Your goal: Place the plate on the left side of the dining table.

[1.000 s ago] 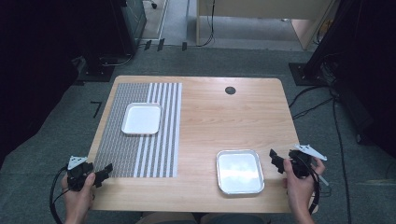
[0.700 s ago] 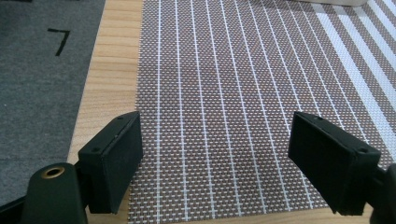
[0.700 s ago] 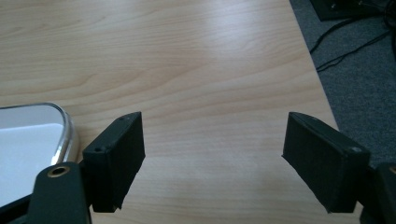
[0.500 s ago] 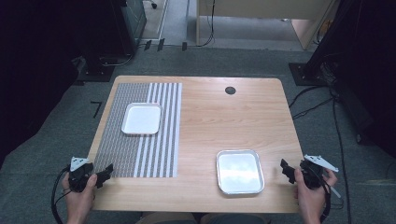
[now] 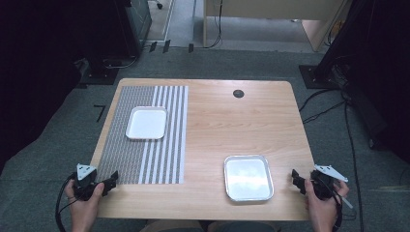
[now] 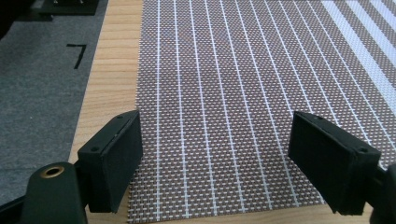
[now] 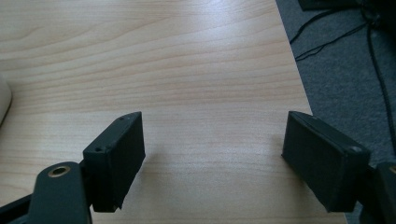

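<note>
My left gripper (image 5: 110, 180) rests at the table's near left corner, held by a hand, jaws open and empty. Through its own camera the left gripper (image 6: 217, 161) looks over the near edge of a striped woven placemat (image 6: 224, 93). My right gripper (image 5: 296, 178) hovers at the near right edge of the table, also open with nothing between its jaws. In its own view the right gripper (image 7: 215, 154) faces bare wood. A metal tray (image 5: 247, 177) lies empty at the near right. A white tray (image 5: 146, 122) sits on the placemat (image 5: 145, 154) at the left.
The wooden table (image 5: 232, 121) has a dark round grommet (image 5: 237, 93) near its far edge. Grey carpet (image 5: 348, 159) with cables (image 5: 319, 104) surrounds the table. A black mark (image 6: 77, 53) shows on the floor left of the table.
My right gripper has drawn back toward the near right corner of the table and sunk a little. The left gripper has stayed put.
</note>
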`<state>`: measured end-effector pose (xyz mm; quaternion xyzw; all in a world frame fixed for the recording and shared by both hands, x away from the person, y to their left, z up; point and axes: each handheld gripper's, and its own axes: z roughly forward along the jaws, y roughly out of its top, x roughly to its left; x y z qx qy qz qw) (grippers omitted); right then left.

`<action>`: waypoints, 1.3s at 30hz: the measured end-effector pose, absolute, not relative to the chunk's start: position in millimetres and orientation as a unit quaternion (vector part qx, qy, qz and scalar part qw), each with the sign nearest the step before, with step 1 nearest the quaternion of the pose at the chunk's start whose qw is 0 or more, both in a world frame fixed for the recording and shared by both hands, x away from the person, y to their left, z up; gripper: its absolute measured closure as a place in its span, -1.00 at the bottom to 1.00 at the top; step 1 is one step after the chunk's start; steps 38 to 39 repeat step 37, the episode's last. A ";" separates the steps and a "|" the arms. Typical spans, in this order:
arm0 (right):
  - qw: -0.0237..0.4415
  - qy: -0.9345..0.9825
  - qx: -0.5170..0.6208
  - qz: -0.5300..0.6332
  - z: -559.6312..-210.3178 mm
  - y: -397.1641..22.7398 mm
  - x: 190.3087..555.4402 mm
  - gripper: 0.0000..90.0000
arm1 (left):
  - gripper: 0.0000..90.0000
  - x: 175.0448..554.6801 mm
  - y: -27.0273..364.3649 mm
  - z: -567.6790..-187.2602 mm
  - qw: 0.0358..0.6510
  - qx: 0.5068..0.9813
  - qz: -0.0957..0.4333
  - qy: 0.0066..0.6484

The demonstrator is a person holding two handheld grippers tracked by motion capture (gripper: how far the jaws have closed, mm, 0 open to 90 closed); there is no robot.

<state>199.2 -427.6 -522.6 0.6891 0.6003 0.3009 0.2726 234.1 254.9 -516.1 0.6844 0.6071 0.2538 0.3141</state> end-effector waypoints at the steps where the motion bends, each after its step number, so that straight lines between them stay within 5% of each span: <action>1: 0.278 0.603 0.686 0.298 -523.6 -426.2 198.8 -0.55 | -0.61 234.1 254.2 -516.2 0.311 0.686 0.256 0.606; 39: 0.282 0.618 0.680 0.277 -525.4 -419.7 201.7 -0.78 | -0.61 232.8 252.3 -517.5 0.306 0.690 0.265 0.600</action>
